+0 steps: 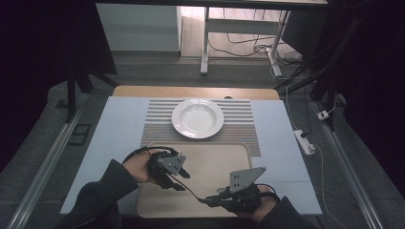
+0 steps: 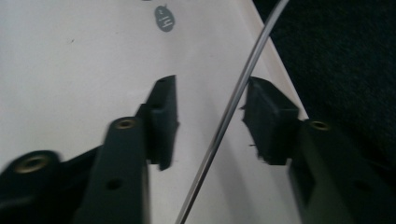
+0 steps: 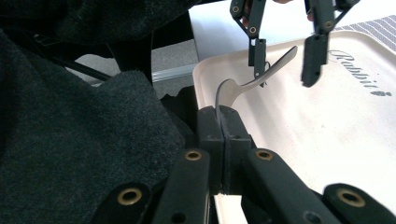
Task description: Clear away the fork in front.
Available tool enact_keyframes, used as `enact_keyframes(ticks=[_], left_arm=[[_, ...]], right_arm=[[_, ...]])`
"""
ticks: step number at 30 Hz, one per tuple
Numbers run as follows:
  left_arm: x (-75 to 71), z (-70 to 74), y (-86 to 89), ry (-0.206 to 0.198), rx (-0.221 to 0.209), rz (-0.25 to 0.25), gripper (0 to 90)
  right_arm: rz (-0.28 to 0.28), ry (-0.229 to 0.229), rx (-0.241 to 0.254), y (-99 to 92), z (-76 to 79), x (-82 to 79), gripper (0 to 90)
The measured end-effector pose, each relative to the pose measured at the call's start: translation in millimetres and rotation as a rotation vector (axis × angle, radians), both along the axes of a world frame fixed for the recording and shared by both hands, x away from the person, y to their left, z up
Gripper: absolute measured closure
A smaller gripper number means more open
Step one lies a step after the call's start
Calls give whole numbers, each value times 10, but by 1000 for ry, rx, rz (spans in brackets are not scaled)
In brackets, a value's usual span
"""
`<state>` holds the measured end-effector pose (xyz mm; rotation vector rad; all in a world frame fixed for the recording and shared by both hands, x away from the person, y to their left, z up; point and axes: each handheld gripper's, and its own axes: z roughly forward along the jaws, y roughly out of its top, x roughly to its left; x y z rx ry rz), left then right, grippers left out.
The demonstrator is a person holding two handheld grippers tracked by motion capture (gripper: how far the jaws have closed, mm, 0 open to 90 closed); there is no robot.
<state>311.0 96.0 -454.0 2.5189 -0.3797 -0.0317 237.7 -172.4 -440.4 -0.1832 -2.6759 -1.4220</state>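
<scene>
Right gripper view had your right gripper (image 3: 223, 116) pinching a spoon (image 3: 254, 77) by one end, jaws pressed tight. Your left gripper (image 3: 285, 63) straddled the handle over the tray (image 3: 327, 135), jaws spread and not yet touching. You needed to centre the handle between them before squeezing.

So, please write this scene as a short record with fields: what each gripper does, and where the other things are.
right gripper: shut on the spoon, at its bowl end
left gripper: open, jaws on both sides of the spoon handle, pads not pressing
spoon: held above the tray
plate: white, empty, on the striped mat beyond the tray
tray: beige, nearest the person
</scene>
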Motion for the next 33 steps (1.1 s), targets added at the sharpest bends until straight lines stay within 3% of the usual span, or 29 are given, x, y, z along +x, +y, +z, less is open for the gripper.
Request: enact_keyframes(ticks=[1, 5, 13, 22, 25, 26, 27, 30, 33], left_arm=[[-11, 2, 0, -1, -3, -14, 630], [-42, 11, -8, -13, 9, -66, 667], [-73, 2, -25, -36, 20, -110, 807], [-185, -3, -31, -131, 45, -204, 865], [-176, -13, -36, -102, 62, -185, 868], [-161, -14, -38, -55, 65, -163, 868], [-161, -14, -38, -55, 65, -163, 868], [-145, -8, -53, 21, 74, -129, 868], [-147, 3, -51, 60, 88, -76, 868]], right_arm=[[2, 4, 1, 1, 2, -2, 896], [7, 8, 3, 6, -1, -3, 897], [25, 18, 6, 11, -4, -4, 897], [50, 29, -3, 16, -24, 17, 871], [19, 3, -18, 11, -27, 26, 830], [7, -12, -24, 13, -31, 27, 793], [-2, -15, -24, 16, -38, 34, 765], [-35, -38, -37, 17, -45, 58, 649], [-70, -75, -47, 4, -47, 78, 549]])
